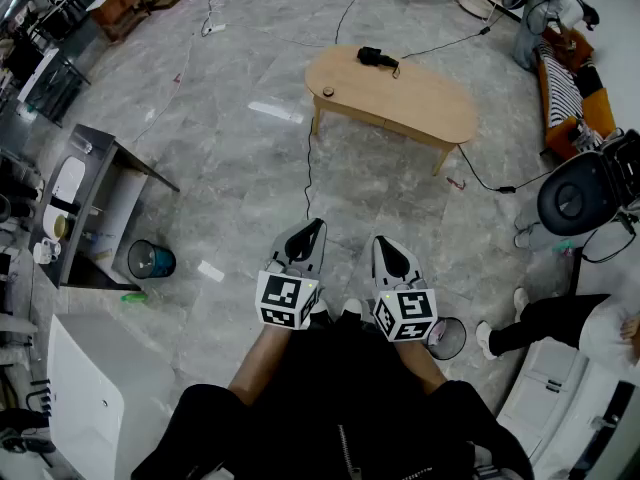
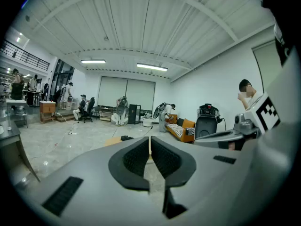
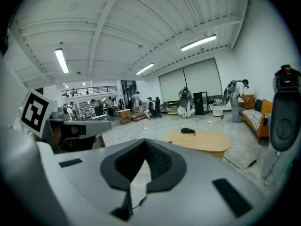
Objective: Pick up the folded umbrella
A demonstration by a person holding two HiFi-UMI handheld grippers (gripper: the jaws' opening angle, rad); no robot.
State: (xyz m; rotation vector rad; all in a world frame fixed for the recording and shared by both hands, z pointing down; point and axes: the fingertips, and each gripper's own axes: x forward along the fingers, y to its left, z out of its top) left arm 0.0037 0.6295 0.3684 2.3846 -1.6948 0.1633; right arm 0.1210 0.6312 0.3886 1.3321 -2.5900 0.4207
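The folded umbrella (image 1: 377,58) is a short black bundle lying at the far end of an oval wooden table (image 1: 400,103), well ahead of me across the floor. It also shows small in the right gripper view, where the umbrella (image 3: 188,131) lies on the table (image 3: 204,142), and faintly in the left gripper view (image 2: 126,138). My left gripper (image 1: 312,230) and right gripper (image 1: 384,244) are held side by side close to my body, both pointing toward the table. Both are shut with nothing between the jaws (image 2: 150,140) (image 3: 145,142).
A black cable (image 1: 308,168) runs over the floor from the table toward me. A grey desk (image 1: 100,193) and a blue bin (image 1: 151,260) stand at left. At right are a black chair (image 1: 585,193), an orange sofa (image 1: 570,98) and a seated person (image 1: 560,323). A small bin (image 1: 446,336) sits by my right foot.
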